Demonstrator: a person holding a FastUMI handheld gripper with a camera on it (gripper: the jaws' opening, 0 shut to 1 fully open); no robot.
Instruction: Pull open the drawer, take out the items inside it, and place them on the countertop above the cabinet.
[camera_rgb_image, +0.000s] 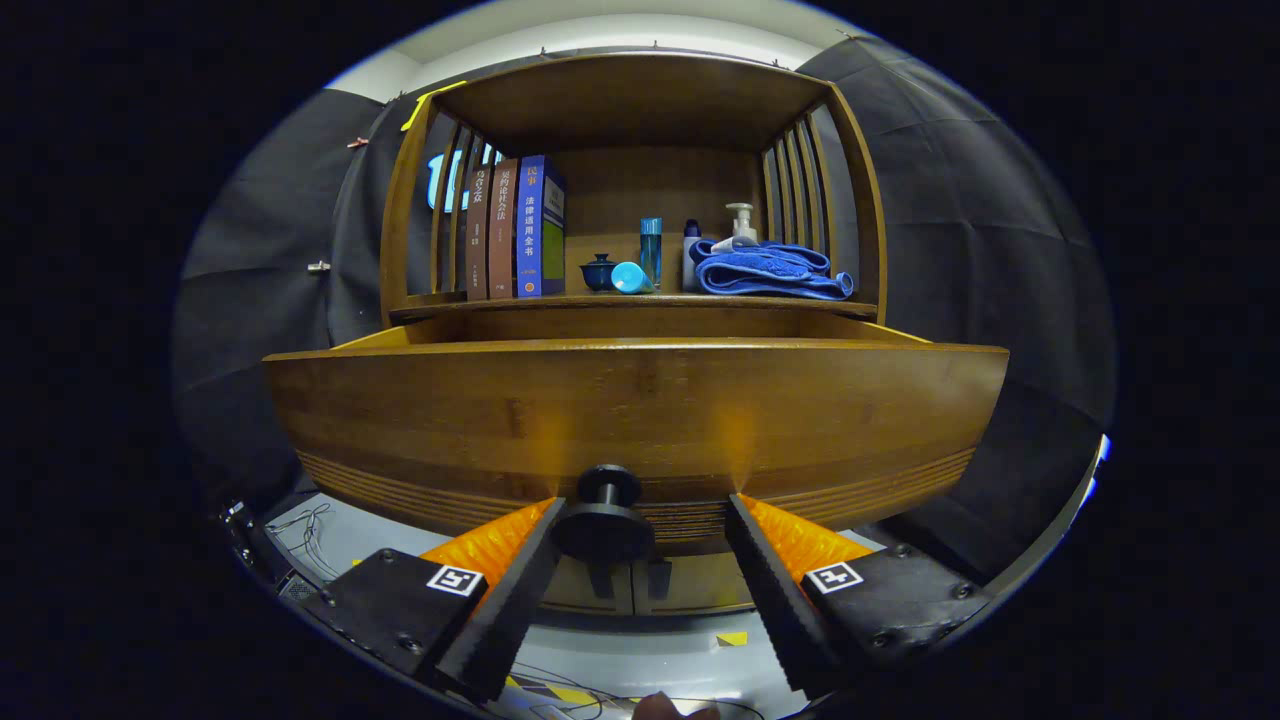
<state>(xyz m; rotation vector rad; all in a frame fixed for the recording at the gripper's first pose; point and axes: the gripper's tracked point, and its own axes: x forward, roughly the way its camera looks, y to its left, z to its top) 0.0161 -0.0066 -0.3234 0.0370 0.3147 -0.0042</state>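
Our orange-and-black two-finger gripper (640, 520) stands apart around the round black knob (604, 520) of the pulled-out brown wooden drawer (640, 400); we should lift clear before reaching inside.

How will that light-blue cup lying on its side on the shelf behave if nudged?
The light-blue cup lies on its side beside the small dark teacup, so it would probably roll. It looks like thin plastic, likely light. The tongs stand open around the drawer knob, well short of it.
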